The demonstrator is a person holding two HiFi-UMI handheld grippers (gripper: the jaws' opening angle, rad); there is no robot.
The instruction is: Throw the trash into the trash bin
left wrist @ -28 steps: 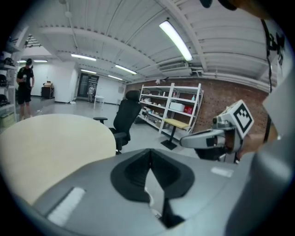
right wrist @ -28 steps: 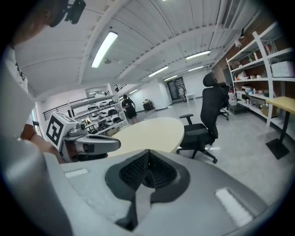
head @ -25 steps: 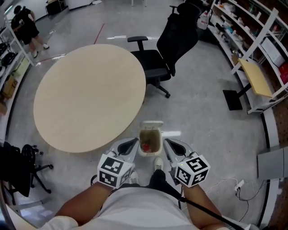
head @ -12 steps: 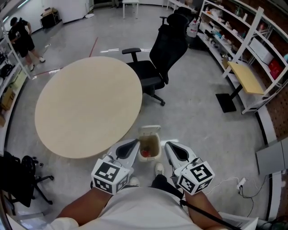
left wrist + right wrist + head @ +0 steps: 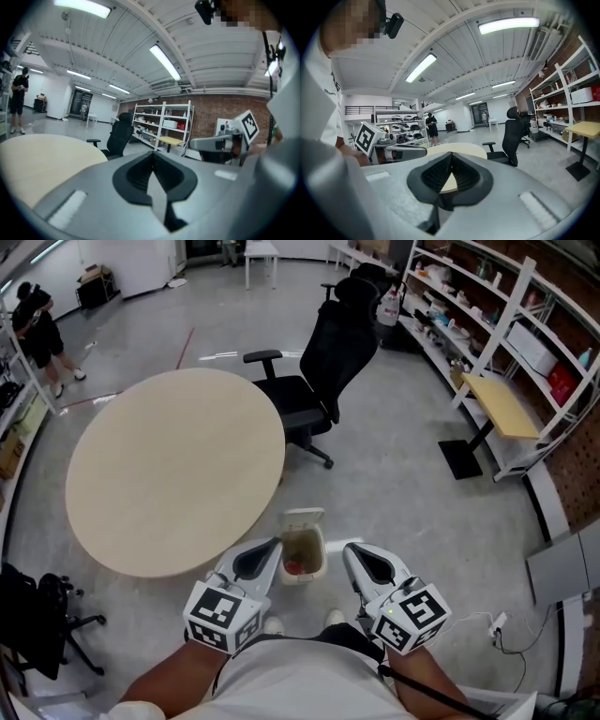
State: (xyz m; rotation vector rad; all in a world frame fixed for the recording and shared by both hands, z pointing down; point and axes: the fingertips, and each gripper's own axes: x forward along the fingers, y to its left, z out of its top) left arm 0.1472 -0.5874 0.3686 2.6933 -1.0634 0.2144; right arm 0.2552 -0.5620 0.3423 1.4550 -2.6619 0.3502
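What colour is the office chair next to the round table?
Black; the chair shows best in the head view.

White shirt (image 5: 292, 679), black cable (image 5: 433, 694); grey left gripper (image 5: 274, 545), right gripper (image 5: 350, 549), black-and-white marker cubes (image 5: 223, 613).

One trash bin (image 5: 302, 519), one table (image 5: 169, 465)

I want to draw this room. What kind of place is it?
Probably a workshop or lab office: a round table, a black office chair, and long shelves stacked with boxes and supplies.
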